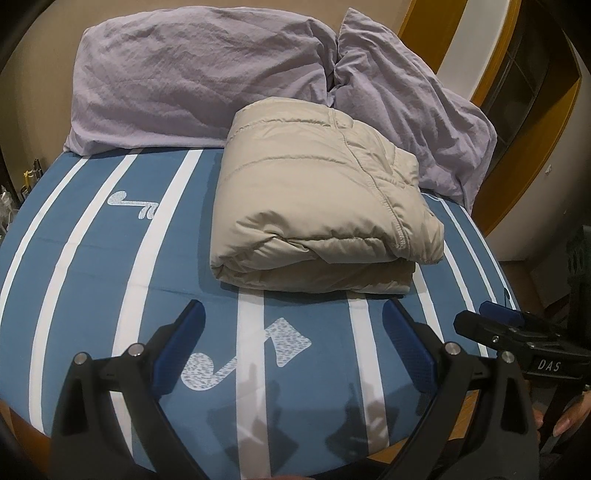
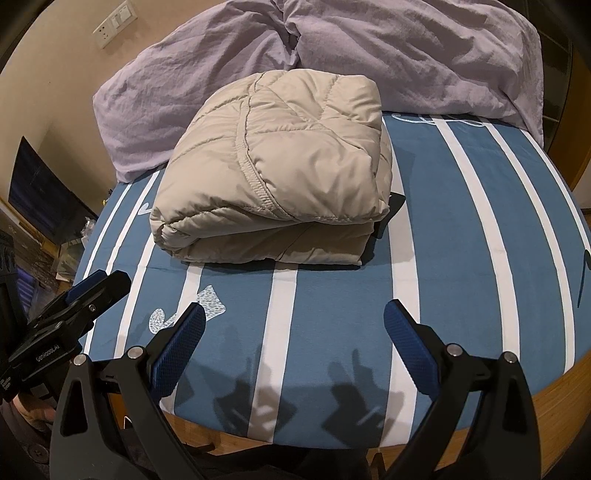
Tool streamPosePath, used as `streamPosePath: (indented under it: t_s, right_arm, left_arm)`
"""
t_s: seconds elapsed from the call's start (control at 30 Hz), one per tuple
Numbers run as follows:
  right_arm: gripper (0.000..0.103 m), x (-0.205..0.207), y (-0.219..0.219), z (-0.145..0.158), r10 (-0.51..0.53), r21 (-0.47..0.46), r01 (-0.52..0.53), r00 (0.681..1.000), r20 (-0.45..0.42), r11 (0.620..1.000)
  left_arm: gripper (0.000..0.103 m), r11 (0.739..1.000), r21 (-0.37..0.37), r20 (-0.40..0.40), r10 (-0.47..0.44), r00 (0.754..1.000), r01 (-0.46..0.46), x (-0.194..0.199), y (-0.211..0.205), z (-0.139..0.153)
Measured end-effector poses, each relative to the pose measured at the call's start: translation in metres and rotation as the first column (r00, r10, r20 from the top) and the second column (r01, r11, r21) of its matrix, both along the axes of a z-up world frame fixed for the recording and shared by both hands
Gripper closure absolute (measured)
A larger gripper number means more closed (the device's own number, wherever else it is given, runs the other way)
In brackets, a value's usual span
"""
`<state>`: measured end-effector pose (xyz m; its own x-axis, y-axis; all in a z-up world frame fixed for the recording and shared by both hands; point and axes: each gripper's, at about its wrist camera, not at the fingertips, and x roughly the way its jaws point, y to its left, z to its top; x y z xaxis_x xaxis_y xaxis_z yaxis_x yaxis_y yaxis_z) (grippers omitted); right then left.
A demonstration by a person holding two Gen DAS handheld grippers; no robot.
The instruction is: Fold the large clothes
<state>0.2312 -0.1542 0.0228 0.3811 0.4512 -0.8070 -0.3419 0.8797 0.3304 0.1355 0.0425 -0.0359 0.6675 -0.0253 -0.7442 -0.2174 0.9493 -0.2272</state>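
A beige puffer jacket (image 1: 317,199) lies folded into a thick bundle on the blue-and-white striped bed sheet (image 1: 92,266). It also shows in the right wrist view (image 2: 280,173). My left gripper (image 1: 293,314) is open and empty, held above the sheet just short of the bundle's near edge. My right gripper (image 2: 294,314) is open and empty too, a little back from the bundle. The right gripper's body shows at the right edge of the left wrist view (image 1: 517,332). The left gripper's body shows at the left edge of the right wrist view (image 2: 74,310).
Two lilac pillows (image 1: 192,81) (image 1: 413,122) lean at the head of the bed behind the jacket. The bed's wooden frame (image 2: 517,417) shows along the near edge. A wall socket (image 2: 114,22) and dark furniture (image 2: 44,192) stand at the left.
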Motion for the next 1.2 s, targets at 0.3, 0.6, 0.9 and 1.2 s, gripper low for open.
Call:
streamPosePath:
  t_s: [0.3,0.6,0.9,1.2]
  right_arm:
    - [0.004,-0.0001,0.0001,-0.0008,-0.001,0.001,0.001,1.0,-0.002,1.0]
    - [0.004,-0.0002,0.0003,-0.0011,-0.001,0.0,0.001,1.0,-0.001,1.0]
    - [0.004,-0.0009,0.0017,-0.0017,0.0,-0.001,0.0,1.0,-0.003,1.0]
    - [0.004,0.0,0.0019,-0.0011,0.0,-0.001,0.0,1.0,-0.004,1.0]
  left_arm:
    - [0.007,1.0,-0.002,-0.003,0.001,1.0,-0.001,0.0005,0.0003,-0.0011]
    - [0.007,1.0,-0.002,-0.007,0.004,1.0,-0.004,0.0008,-0.0011,-0.003]
    - [0.007,1.0,-0.004,-0.007,0.004,1.0,-0.004,0.0013,-0.0014,-0.0038]
    - [0.007,1.0,-0.003,-0.008,0.007,1.0,-0.007,0.0023,-0.0014,-0.0035]
